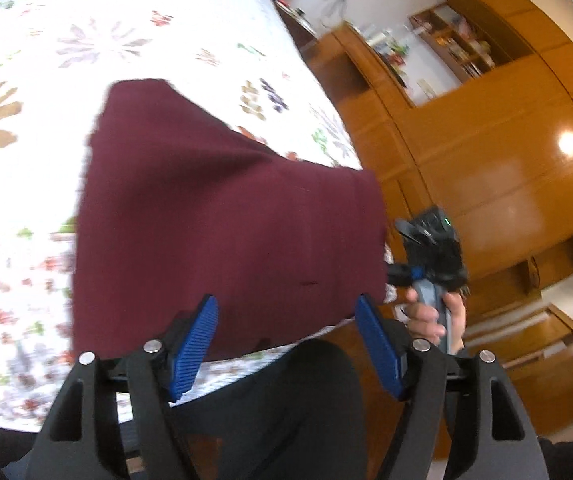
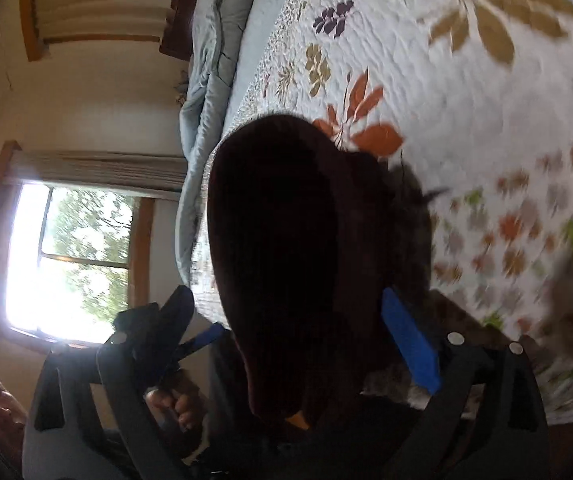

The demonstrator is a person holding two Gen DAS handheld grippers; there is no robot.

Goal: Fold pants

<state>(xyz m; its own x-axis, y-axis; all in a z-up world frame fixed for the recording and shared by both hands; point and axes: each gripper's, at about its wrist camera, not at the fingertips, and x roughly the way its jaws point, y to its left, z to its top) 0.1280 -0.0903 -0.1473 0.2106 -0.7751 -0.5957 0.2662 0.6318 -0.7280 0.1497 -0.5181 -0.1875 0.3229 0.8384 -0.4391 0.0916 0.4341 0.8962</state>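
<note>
The maroon pants lie folded flat on the flower-print quilt, close to the bed's near edge. In the left wrist view they fill the middle of the picture, their near hem reaching down between the blue pads of the left gripper, whose jaws stand spread apart with no pad pressing the cloth. At three o'clock from the pants, the right hand grips the handle of the other tool just past the fabric's edge. In the right wrist view the pants appear as a dark mass ahead of the right gripper, its jaws wide and nothing pinched. Bare quilt stretches from twelve to three o'clock. Only this view shows the window at nine o'clock and rumpled blue bedding at eleven; only the left shows wooden cabinets at two o'clock.
</note>
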